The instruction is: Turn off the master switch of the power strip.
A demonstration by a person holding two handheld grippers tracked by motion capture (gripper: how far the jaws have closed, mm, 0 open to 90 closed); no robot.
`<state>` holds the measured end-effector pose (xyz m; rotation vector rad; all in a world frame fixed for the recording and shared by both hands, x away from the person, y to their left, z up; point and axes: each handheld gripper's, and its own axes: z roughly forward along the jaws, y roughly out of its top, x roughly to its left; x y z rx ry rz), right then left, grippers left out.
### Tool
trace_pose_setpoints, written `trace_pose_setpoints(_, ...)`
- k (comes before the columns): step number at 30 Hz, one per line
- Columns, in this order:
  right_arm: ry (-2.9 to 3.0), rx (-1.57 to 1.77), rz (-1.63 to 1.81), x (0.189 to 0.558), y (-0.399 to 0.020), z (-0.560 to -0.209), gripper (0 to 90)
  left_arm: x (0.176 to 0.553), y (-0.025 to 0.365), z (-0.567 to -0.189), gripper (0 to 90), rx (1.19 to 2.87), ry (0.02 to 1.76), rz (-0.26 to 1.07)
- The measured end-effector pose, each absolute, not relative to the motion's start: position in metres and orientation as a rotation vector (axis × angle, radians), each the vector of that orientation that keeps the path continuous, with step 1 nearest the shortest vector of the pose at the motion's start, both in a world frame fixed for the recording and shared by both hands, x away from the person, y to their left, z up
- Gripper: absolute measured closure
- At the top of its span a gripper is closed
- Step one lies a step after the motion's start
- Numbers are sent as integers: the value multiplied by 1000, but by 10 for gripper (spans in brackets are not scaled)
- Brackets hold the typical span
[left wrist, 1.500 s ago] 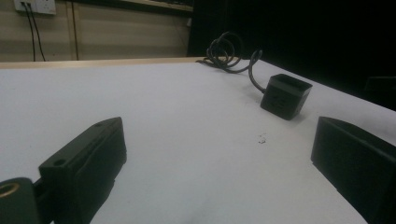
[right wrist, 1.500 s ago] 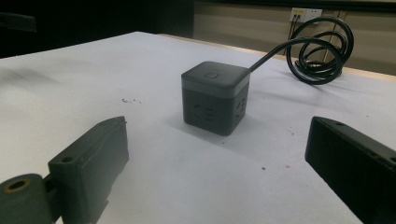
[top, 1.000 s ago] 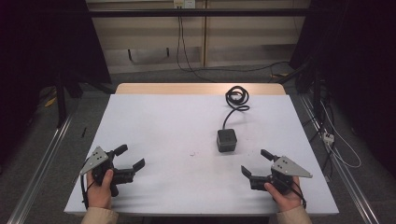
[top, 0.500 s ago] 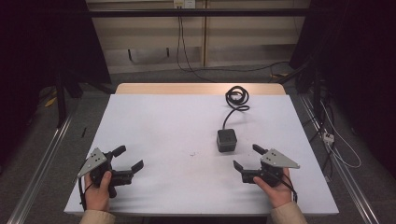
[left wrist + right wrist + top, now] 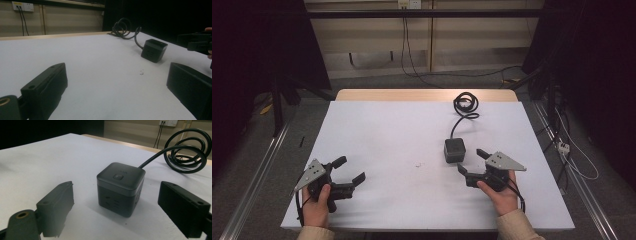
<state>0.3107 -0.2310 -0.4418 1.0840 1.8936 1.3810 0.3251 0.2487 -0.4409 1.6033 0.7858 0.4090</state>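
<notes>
Nearest, the left hand-held gripper (image 5: 348, 171) is held wide open and empty at the desk's (image 5: 382, 130) front edge. Further on, the right hand-held gripper (image 5: 471, 163), jaws spread though just narrowing, is aimed at the black cube power strip (image 5: 454, 149), untouched; its coiled cable (image 5: 466, 104) lies beyond.

A dark grey, cube-shaped power socket block (image 5: 121, 188) stands upright on the white table top, a square button on its top face and outlets on its side. Its black cable (image 5: 458, 121) runs from the block's rear to a loose coil (image 5: 466, 103) near the table's far edge.
</notes>
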Motion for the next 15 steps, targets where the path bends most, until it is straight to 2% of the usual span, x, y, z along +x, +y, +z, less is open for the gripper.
trace_pose_setpoints(15, 1895, 1109, 1372, 321, -227, -433, 264, 325, 250, -441, 31, 1600, 788, 415)
